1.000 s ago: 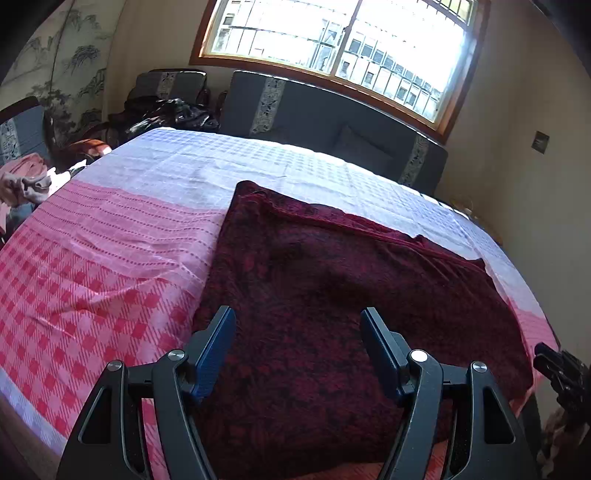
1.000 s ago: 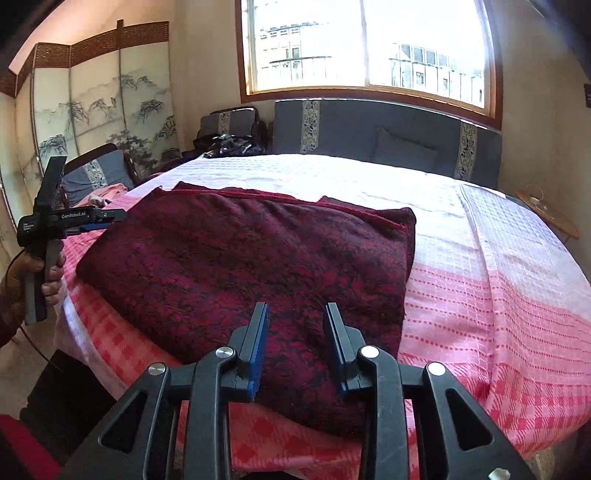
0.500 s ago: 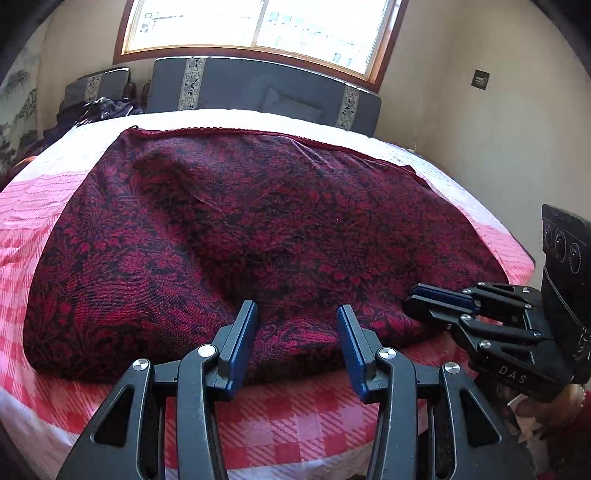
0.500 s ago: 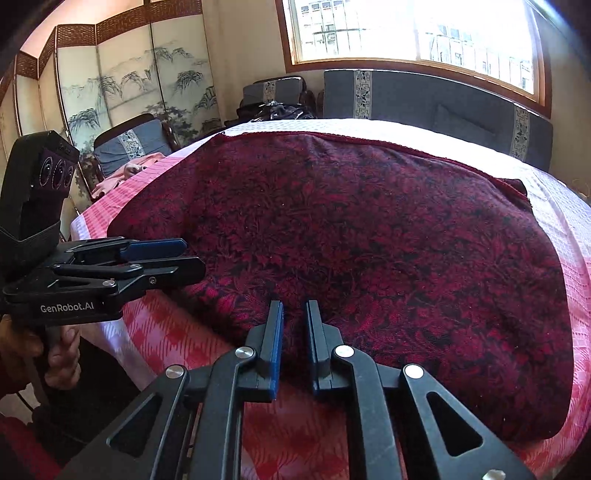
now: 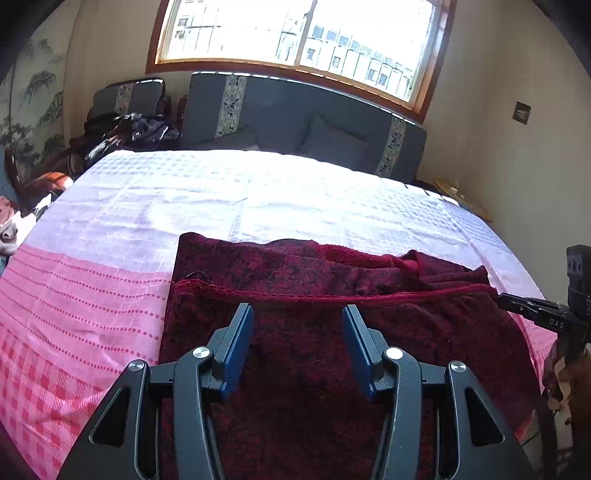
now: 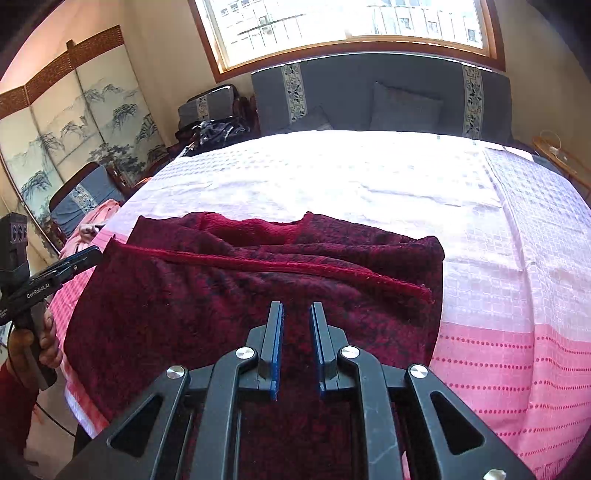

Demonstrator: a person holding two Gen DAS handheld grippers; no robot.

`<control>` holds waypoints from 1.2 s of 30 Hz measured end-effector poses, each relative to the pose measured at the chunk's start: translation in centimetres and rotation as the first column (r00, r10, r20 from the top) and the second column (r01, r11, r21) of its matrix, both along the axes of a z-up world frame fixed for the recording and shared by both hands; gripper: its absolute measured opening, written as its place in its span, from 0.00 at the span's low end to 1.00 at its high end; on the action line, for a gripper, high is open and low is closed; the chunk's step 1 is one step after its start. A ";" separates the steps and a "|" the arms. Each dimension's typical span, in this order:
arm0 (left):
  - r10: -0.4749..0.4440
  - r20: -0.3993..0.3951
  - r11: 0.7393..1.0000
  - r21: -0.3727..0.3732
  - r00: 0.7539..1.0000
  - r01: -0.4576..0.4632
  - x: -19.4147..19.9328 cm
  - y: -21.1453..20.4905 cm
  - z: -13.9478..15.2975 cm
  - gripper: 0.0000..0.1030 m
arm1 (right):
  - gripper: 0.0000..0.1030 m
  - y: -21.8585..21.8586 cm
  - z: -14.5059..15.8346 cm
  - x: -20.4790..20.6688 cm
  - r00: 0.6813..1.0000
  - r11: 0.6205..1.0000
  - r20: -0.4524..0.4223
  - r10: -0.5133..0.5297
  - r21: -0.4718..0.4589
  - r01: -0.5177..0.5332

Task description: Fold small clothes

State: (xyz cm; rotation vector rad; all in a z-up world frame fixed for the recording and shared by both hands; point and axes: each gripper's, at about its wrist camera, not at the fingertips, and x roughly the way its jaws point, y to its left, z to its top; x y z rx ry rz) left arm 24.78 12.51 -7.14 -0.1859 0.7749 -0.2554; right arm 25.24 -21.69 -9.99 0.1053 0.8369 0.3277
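Strong daylight through the window [image 5: 295,40] blows out the glass; fisheye bends and darkens the corners.

two wrist cameras look forward and downward from the near edge of a bed [image 5: 110,295], close above a dark red garment [image 5: 314,350]. the left view faces the window [image 5: 295,33]; the right view angles toward a painted screen [image 6: 74,122]. both share garment, bed, window.

Bare bedsheet [image 5: 258,192] beyond folded garment [image 5: 314,332], sofa [image 5: 295,118] blocking far side
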 end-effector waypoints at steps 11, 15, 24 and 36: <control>0.056 -0.106 0.998 -0.026 0.993 -0.059 2.4 2.0 -4.7 0.49 | 0.12 -1.6 -4.5 3.2 0.991 0.993 -0.087 -0.101 -0.066 0.095; 0.004 -0.084 0.997 -0.071 0.996 -0.010 1.4 2.9 -2.8 0.49 | 0.15 -2.5 -3.6 2.6 0.989 0.992 -0.078 -0.123 -0.036 0.120; -0.156 -0.149 0.985 -0.102 0.977 0.142 -2.8 8.9 -0.7 0.71 | 0.49 0.0 2.6 -9.6 0.980 0.998 0.198 0.032 0.046 -0.042; -0.306 -0.243 0.926 -0.301 0.920 0.228 -1.3 10.1 -5.6 0.69 | 0.49 4.7 1.5 -13.5 0.979 0.984 0.148 0.138 0.094 -0.153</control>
